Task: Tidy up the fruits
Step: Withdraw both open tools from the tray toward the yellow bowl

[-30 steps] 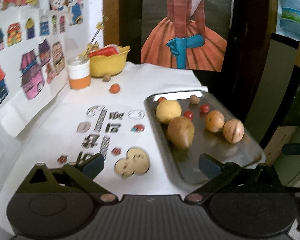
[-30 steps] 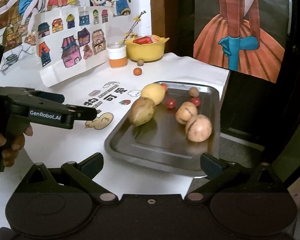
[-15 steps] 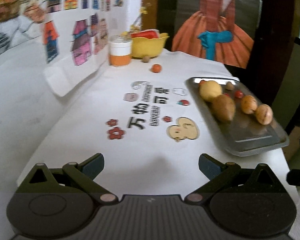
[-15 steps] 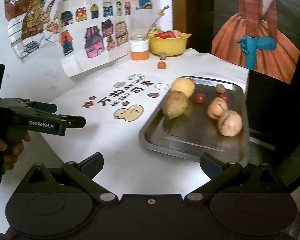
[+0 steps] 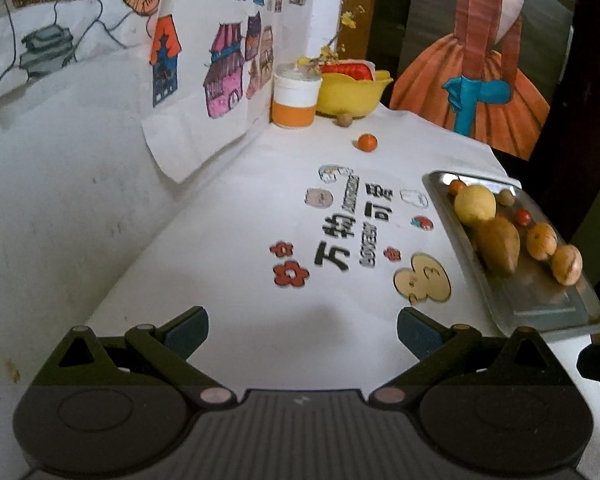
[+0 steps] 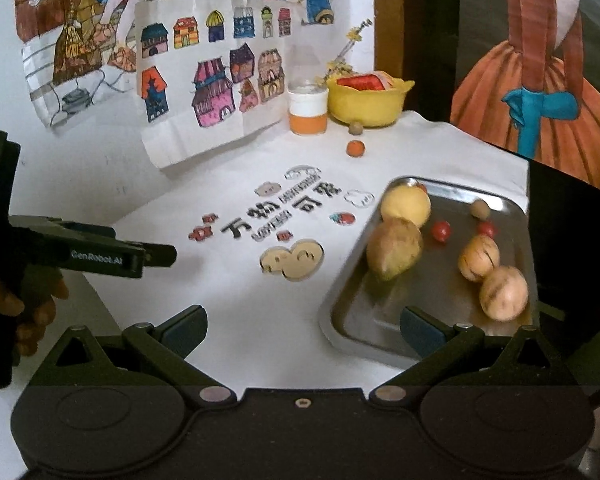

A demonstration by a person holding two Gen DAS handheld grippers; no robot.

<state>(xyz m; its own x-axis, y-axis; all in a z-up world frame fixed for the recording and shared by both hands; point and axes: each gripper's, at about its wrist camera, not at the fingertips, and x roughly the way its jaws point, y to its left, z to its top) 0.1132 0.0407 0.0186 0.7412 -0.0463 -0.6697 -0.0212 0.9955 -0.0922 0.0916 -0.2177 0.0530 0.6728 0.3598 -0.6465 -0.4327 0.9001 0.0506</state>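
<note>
Both grippers empty, jaws spread wide. Left gripper [image 5: 302,330] hovers over bare white tablecloth [image 5: 240,320] at the near edge; nothing lies between its fingers. Right gripper [image 6: 302,330] is also at the near edge, its right finger over the near rim of the metal tray [image 6: 352,332]. Tray lies forward-right of the left gripper and directly ahead-right of the right one, so the right hand is judged nearer to it. On the tray, near to far: two tan round fruits [image 6: 503,298] [image 6: 479,257] just beside each other, a brown pear-shaped fruit [image 6: 394,248] with its long axis running near-to-far and touching the yellow fruit [image 6: 405,204] behind it, small red fruits [image 6: 441,231] between. Tray's right side sits at the table edge; little room there. Open cloth to the left gives free travel. Farther: a loose small orange fruit [image 6: 356,148] and a brown nut-like one [image 6: 355,129] on the cloth, well apart from the tray, just before the yellow bowl [image 6: 366,106] and orange-banded jar [image 6: 308,110] at the wall. These two loose pieces probably remain to be gathered.
</note>
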